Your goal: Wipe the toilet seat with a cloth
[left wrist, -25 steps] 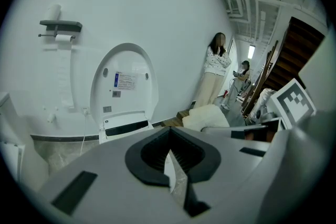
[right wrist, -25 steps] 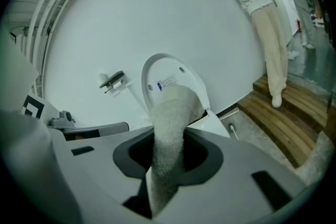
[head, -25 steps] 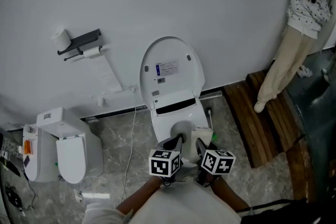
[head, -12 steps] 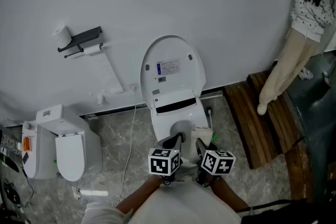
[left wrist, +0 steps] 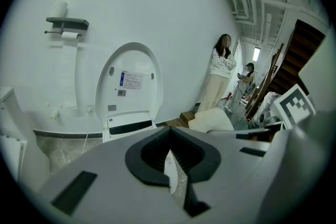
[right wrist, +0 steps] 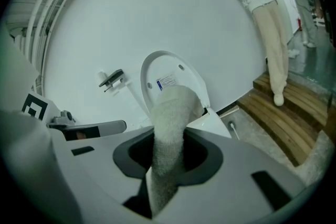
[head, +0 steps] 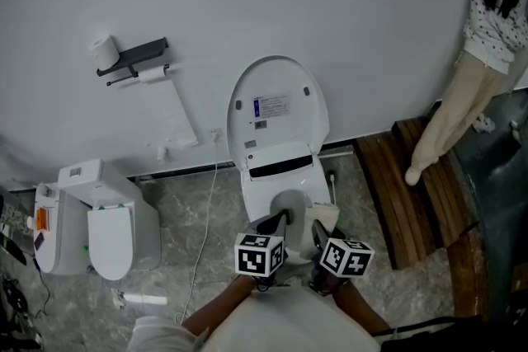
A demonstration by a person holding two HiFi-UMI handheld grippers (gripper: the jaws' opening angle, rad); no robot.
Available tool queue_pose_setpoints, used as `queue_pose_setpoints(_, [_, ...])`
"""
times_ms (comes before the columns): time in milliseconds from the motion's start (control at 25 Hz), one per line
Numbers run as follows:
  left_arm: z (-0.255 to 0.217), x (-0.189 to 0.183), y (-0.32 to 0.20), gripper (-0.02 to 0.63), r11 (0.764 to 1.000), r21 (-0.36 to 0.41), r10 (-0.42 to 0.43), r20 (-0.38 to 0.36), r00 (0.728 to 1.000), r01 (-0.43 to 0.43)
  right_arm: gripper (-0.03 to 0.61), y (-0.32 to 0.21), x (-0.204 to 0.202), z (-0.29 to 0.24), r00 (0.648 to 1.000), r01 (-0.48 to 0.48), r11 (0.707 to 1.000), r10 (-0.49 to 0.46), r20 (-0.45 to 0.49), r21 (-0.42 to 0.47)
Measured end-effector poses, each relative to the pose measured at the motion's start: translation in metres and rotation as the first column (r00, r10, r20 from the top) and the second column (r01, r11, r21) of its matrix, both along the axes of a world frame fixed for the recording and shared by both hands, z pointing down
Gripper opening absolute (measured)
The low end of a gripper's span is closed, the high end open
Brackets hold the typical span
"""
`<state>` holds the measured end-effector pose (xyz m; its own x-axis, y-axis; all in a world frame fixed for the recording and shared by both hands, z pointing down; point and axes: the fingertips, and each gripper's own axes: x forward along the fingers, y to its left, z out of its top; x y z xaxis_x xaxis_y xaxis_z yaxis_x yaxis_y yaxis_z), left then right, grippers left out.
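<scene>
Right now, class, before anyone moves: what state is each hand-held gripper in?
Left hand-held gripper: closed.
Right hand-held gripper: closed on the cloth.

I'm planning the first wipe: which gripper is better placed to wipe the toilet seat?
Right. The right gripper is shut on the cloth, held over the toilet seat; the left gripper is shut and holds no cloth.

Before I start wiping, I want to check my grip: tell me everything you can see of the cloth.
The cloth is off-white with a nubby, towel-like pile, bunched into a thick roll. The right gripper is shut on its lower part, and the rest sticks out past the jaws with its rounded end free. In the head view it sits by the right rim of the toilet; contact there is unclear.
</scene>
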<state>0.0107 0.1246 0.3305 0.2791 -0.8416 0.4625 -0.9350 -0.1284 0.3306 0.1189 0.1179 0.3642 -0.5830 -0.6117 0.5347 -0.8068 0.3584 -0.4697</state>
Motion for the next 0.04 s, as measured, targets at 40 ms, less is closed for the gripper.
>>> queue_pose_setpoints(40, [0.0001, -0.0012, 0.0001, 0.011, 1.000, 0.001, -0.001, 0.000, 1.000, 0.001, 0.089, 0.0001, -0.0011, 0.0004, 1.000, 0.000, 1.000, 0.000, 0.005, -0.002])
